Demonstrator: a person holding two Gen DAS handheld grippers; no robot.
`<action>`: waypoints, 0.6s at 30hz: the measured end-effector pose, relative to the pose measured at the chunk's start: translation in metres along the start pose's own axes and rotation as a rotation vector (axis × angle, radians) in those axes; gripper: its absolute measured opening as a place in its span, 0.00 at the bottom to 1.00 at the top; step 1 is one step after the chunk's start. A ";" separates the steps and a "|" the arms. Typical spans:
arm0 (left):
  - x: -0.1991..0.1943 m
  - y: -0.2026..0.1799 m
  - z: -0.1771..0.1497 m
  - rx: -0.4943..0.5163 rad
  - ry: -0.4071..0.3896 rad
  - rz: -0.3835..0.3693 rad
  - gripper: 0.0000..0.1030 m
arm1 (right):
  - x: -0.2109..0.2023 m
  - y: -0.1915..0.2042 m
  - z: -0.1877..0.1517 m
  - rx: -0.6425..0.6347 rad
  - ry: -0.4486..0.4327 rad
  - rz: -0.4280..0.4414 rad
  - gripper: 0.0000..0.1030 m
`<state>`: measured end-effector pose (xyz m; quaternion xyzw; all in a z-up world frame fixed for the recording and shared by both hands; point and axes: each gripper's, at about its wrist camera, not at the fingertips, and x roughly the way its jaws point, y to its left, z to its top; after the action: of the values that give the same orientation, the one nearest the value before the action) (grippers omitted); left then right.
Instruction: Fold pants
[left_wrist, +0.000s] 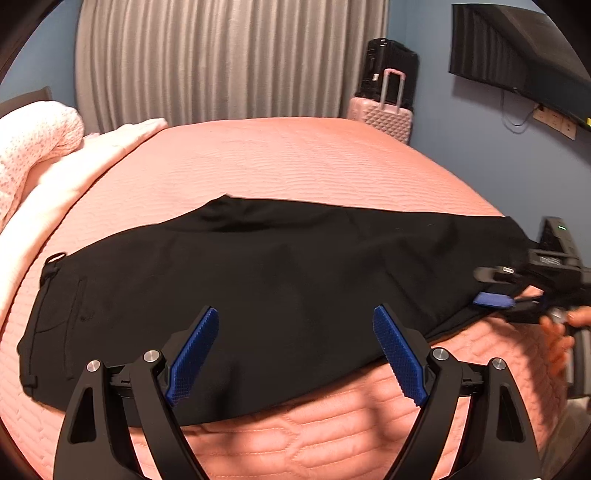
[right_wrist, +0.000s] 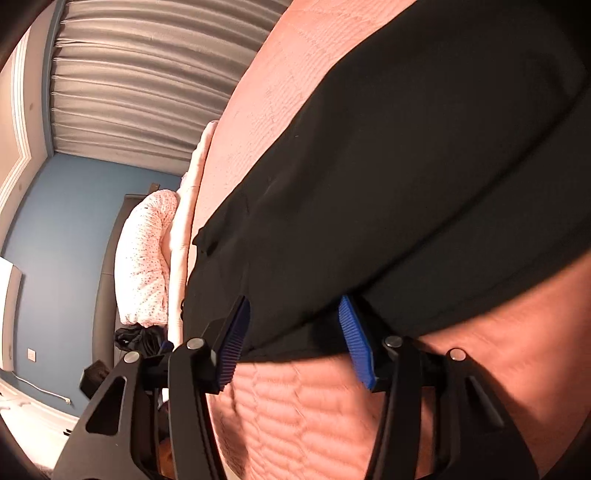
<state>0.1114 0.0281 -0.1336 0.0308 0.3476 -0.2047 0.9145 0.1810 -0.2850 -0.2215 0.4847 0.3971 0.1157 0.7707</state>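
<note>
Black pants (left_wrist: 258, 266) lie lengthwise across the pink bedspread (left_wrist: 295, 158), waistband and pocket at the left, leg ends at the right. My left gripper (left_wrist: 295, 310) hovers open over the near edge of the pants' middle, nothing between its blue pads. At the right, my right gripper (left_wrist: 480, 287) is turned on its side at the leg ends. In the right wrist view the hem of the pants (right_wrist: 406, 166) lies between the jaws of the right gripper (right_wrist: 295, 325). They stand apart and the pads do not press the cloth.
A white spotted duvet and pillow (left_wrist: 37, 147) lie at the bed's left end. A pink suitcase (left_wrist: 384, 114) and a black one stand beyond the bed by the grey curtain. A dark screen (left_wrist: 524, 62) hangs on the blue wall. A person's hand (left_wrist: 557, 332) holds the right gripper.
</note>
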 end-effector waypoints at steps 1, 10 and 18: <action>-0.001 -0.004 0.002 -0.003 -0.007 -0.023 0.81 | -0.001 -0.001 0.002 0.000 -0.005 0.009 0.47; -0.015 -0.035 0.022 0.034 -0.037 -0.075 0.81 | -0.015 0.005 -0.033 0.056 -0.116 0.014 0.03; 0.021 -0.015 0.036 0.126 0.079 0.106 0.83 | -0.042 0.005 -0.047 -0.033 -0.039 -0.158 0.27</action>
<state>0.1423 -0.0002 -0.1184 0.1145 0.3677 -0.1759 0.9059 0.1204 -0.2757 -0.2059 0.4413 0.4172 0.0514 0.7928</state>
